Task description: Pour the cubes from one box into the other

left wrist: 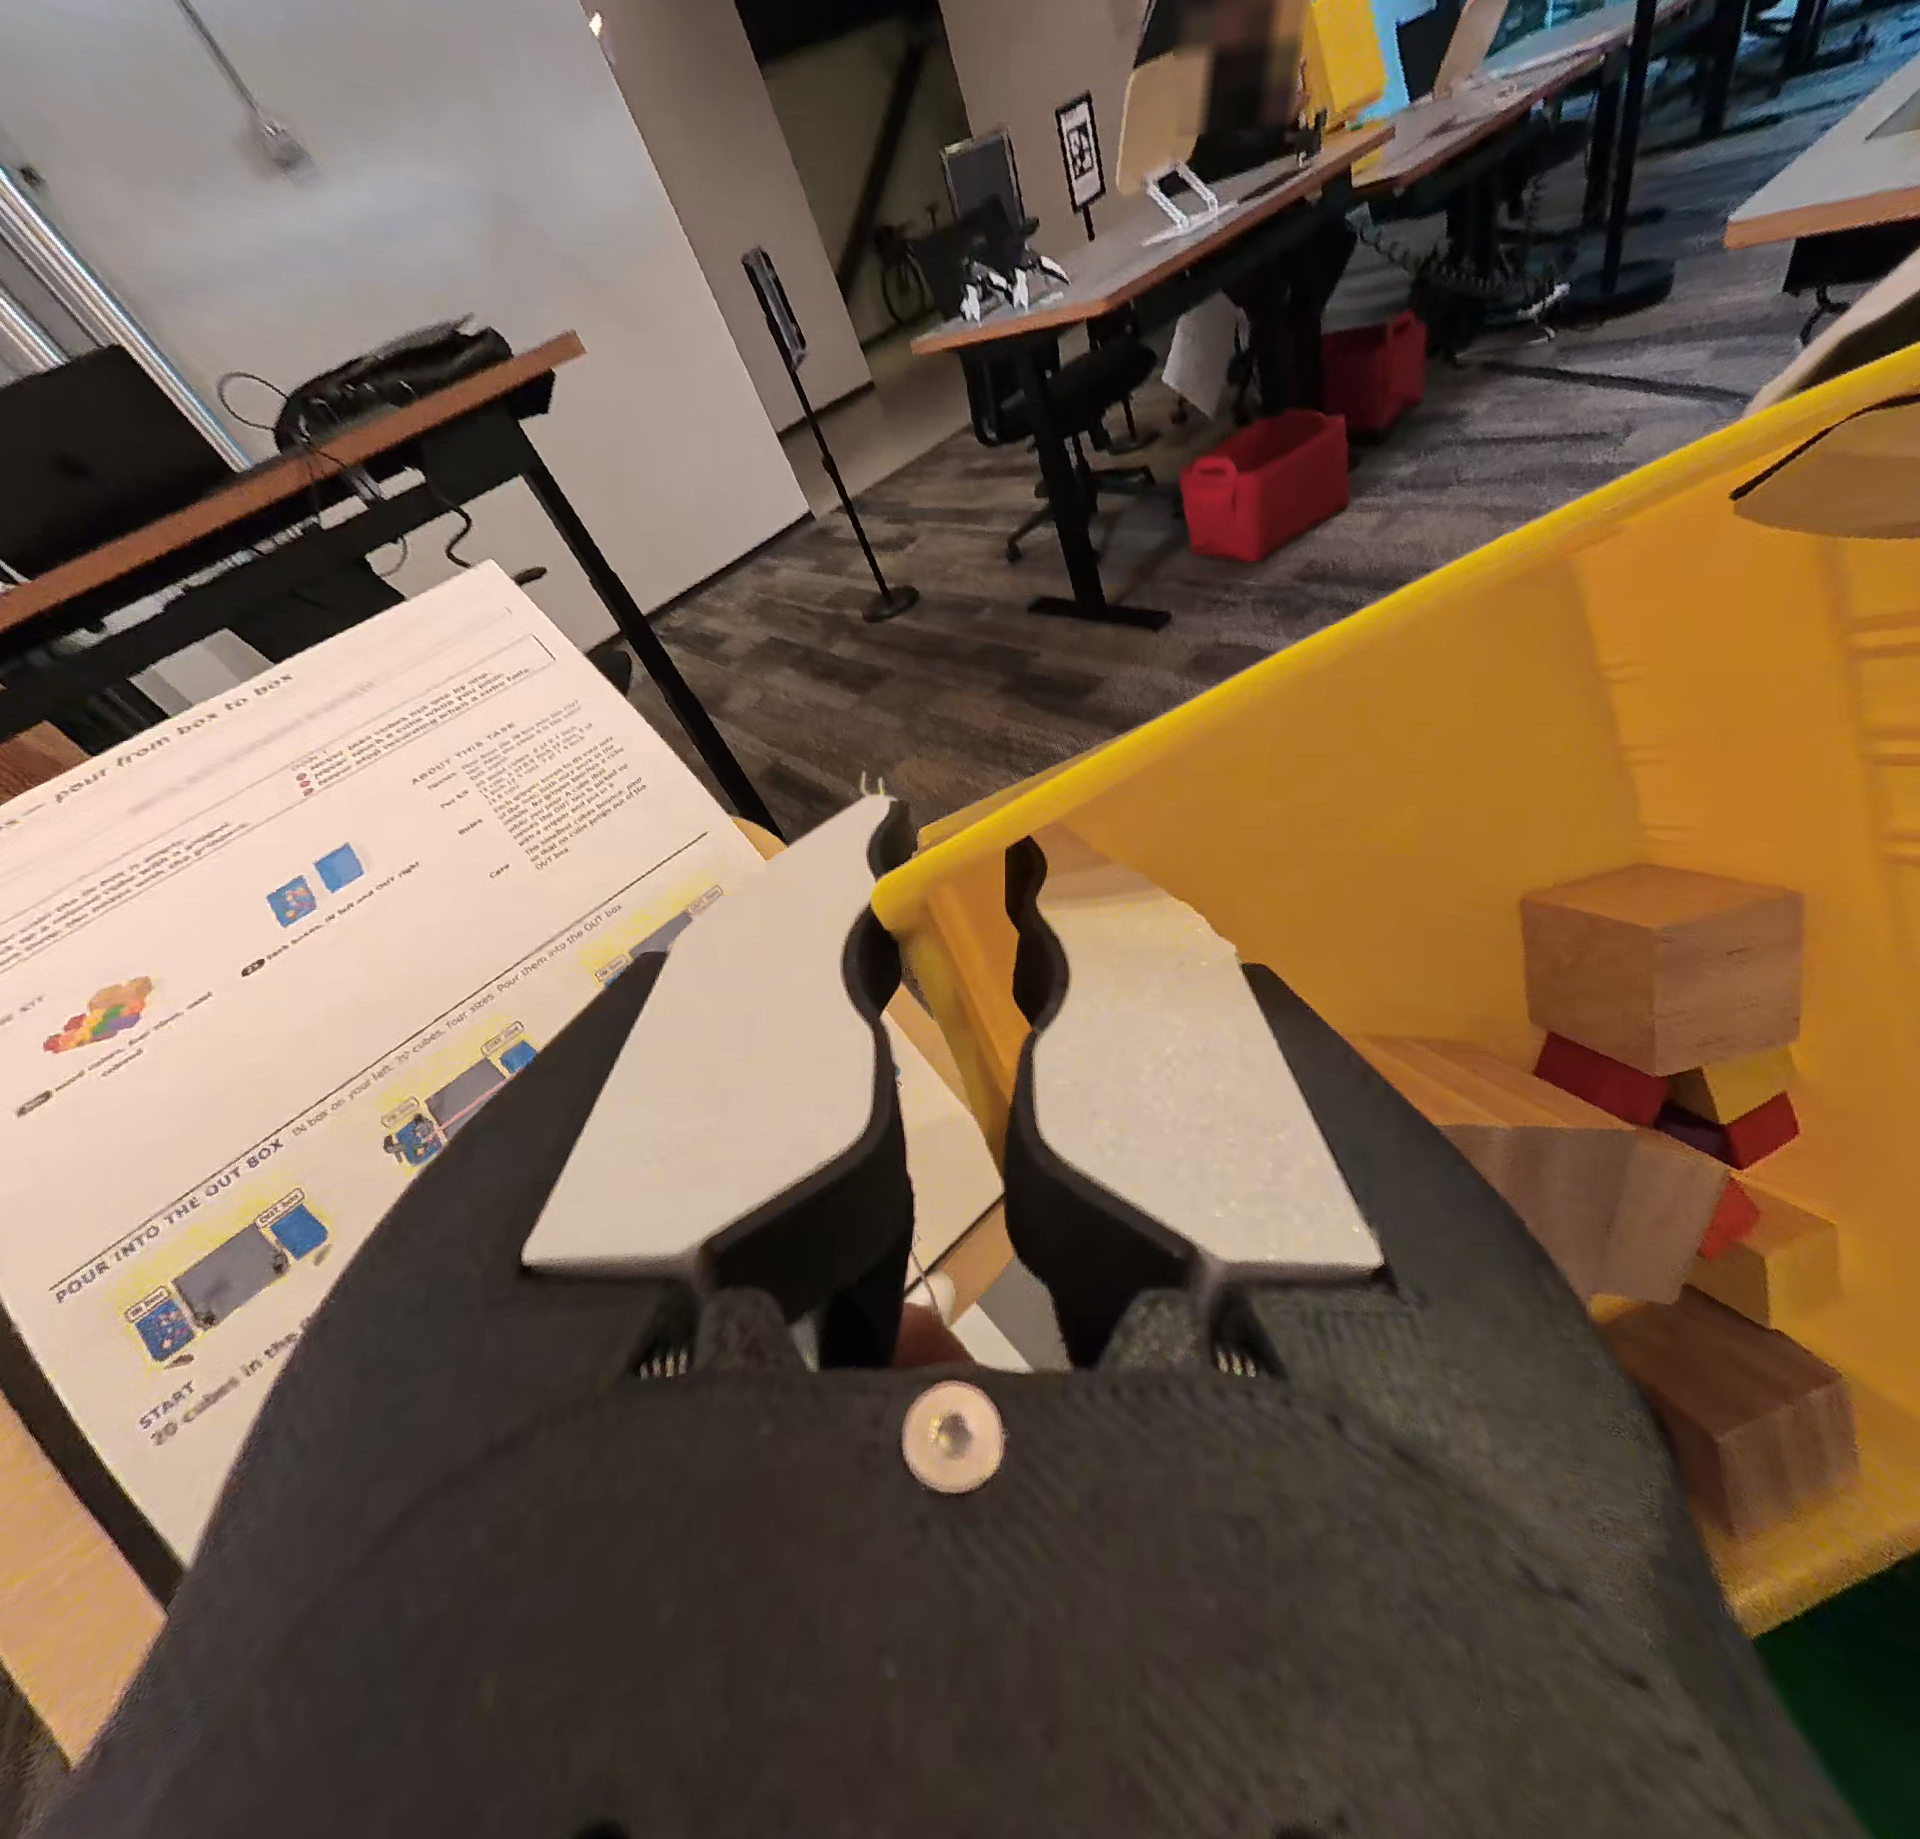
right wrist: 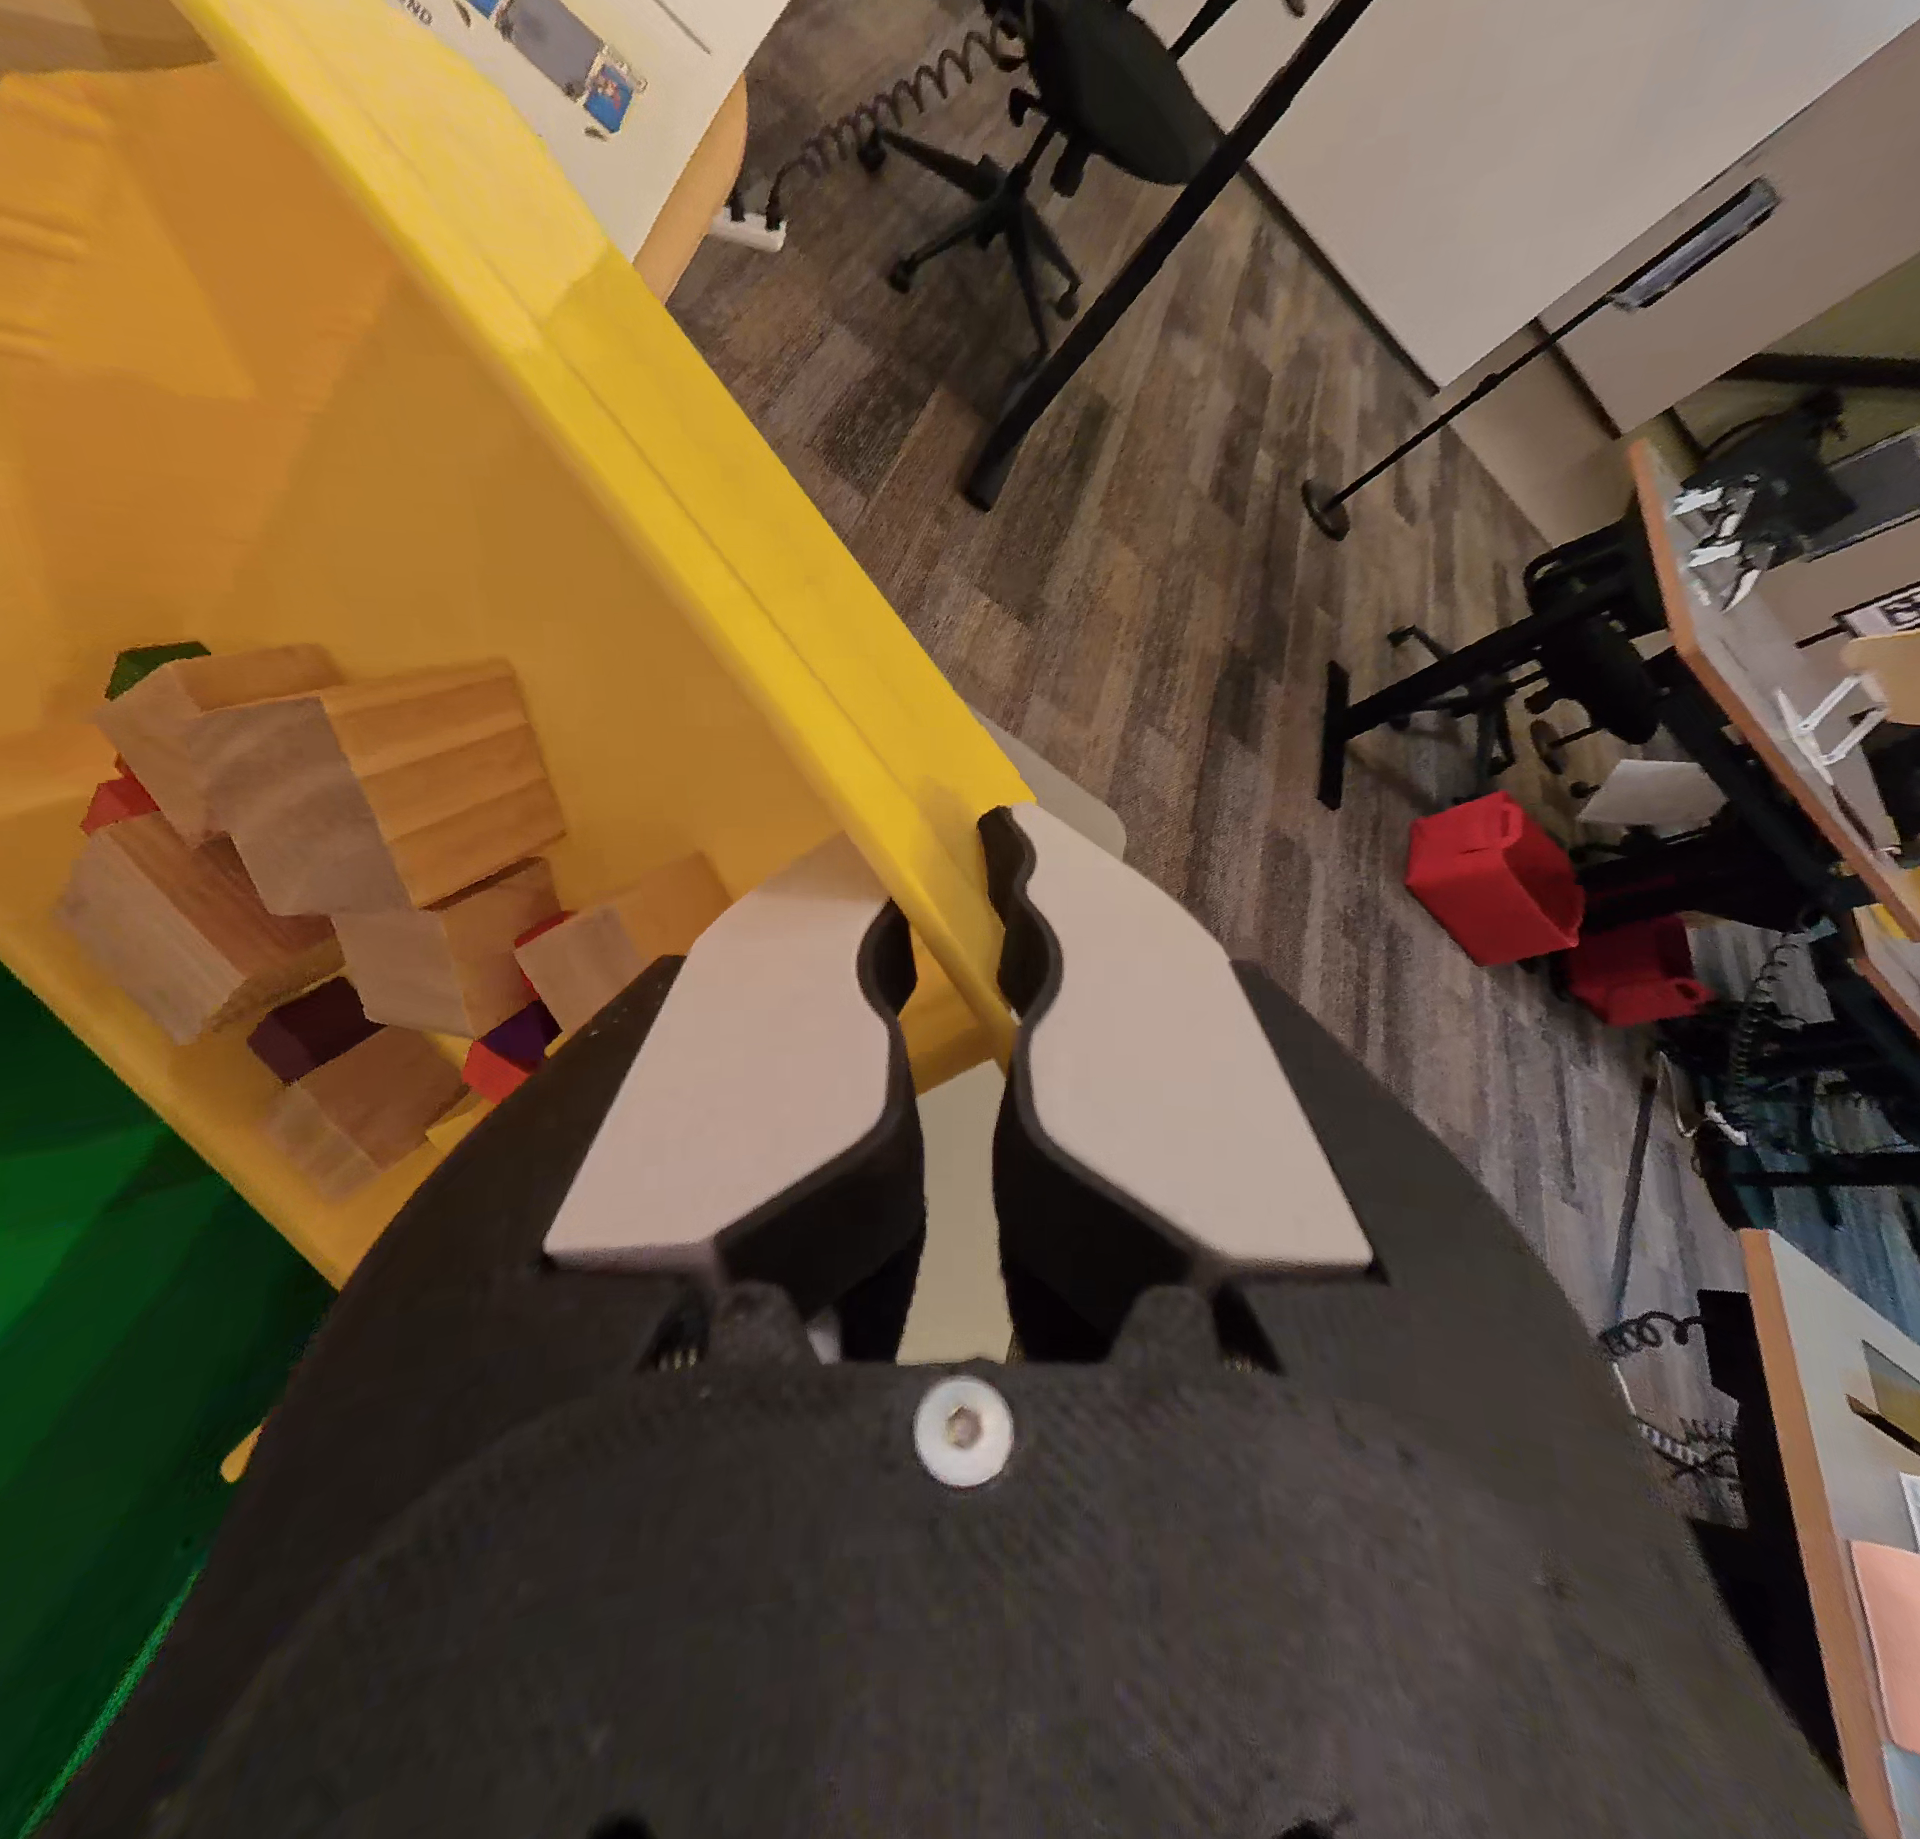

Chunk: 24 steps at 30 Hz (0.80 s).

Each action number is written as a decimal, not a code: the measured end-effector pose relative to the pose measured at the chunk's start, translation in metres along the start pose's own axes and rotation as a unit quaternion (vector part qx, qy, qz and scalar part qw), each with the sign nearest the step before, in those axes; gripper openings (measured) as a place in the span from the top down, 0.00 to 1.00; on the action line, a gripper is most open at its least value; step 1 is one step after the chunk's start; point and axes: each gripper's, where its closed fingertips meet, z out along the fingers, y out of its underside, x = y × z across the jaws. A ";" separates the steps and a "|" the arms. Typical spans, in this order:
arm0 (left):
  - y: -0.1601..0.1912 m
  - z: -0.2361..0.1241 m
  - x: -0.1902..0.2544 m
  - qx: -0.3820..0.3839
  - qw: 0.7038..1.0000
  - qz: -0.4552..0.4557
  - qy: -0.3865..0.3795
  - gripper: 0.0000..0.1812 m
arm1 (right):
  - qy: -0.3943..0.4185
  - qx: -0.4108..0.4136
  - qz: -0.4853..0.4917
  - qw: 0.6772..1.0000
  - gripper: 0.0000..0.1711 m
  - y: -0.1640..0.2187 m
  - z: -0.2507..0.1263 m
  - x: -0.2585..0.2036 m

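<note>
While the cubes sit heaped against the lower side of the tilted yellow box, we hold that box off the table by two opposite walls: our left gripper is clenched on one rim and our right gripper pinches the other wall. A green surface, likely the receiving box, shows just below the yellow lip. To pour well, we judge both grips should stay tight and rotate together, tipping slowly so the large wooden blocks slide rather than tumble over the edge. An instruction sheet lies on the table beside the left gripper; beyond the table edge is open carpet, with chairs and desks well apart.
</note>
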 end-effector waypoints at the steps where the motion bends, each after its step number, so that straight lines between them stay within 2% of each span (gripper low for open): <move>1: -0.001 -0.002 0.001 0.010 1.000 0.002 -0.005 0.91 | 0.006 0.005 0.000 1.000 0.96 -0.001 -0.002 0.000; 24: -0.005 -0.032 0.008 0.112 0.992 0.016 -0.053 0.91 | 0.089 0.074 -0.029 0.993 0.96 -0.002 -0.029 -0.012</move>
